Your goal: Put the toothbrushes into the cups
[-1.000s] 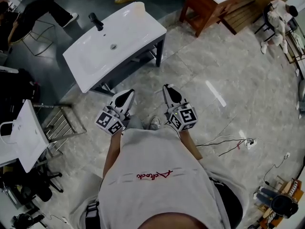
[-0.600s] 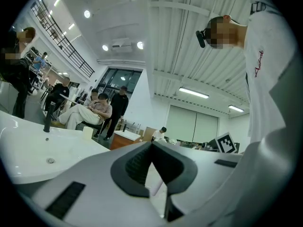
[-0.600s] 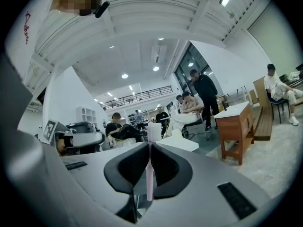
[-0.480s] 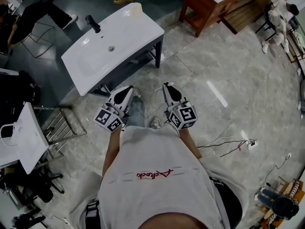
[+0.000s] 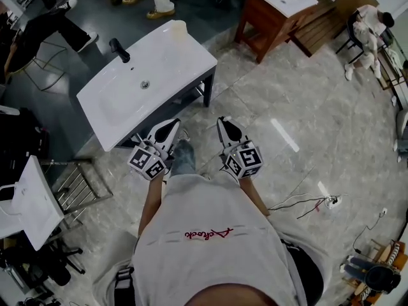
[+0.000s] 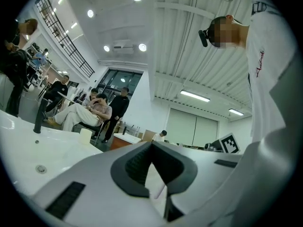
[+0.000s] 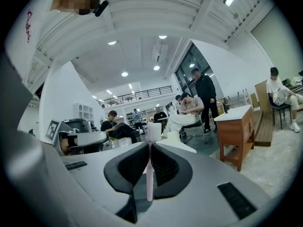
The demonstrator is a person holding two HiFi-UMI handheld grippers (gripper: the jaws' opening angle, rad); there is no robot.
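Note:
A white sink basin point(image 5: 159, 62) on a dark frame stands just ahead of me, with a black faucet point(image 5: 119, 48) and a pale cup point(image 5: 180, 27) at its far corner. My left gripper point(image 5: 169, 126) is held level near the basin's front edge. In the left gripper view it point(image 6: 151, 144) is shut, with a pale pink toothbrush handle point(image 6: 159, 191) showing between the pads, and the cup point(image 6: 85, 136) stands ahead on the basin. My right gripper point(image 5: 225, 121) is over the floor to the right of the basin. It point(image 7: 150, 144) is shut on a pink toothbrush point(image 7: 149, 183) standing upright.
A wooden cabinet point(image 5: 268, 24) with a second basin stands at the back right. Another basin point(image 5: 32, 190) and a metal rack point(image 5: 80, 180) are at the left. Cables point(image 5: 306, 203) lie on the marble floor to the right. People sit and stand beyond the sink.
The sink has come closer and shifted down-left in the head view as both grippers moved forward toward it. Both grips are unchanged.

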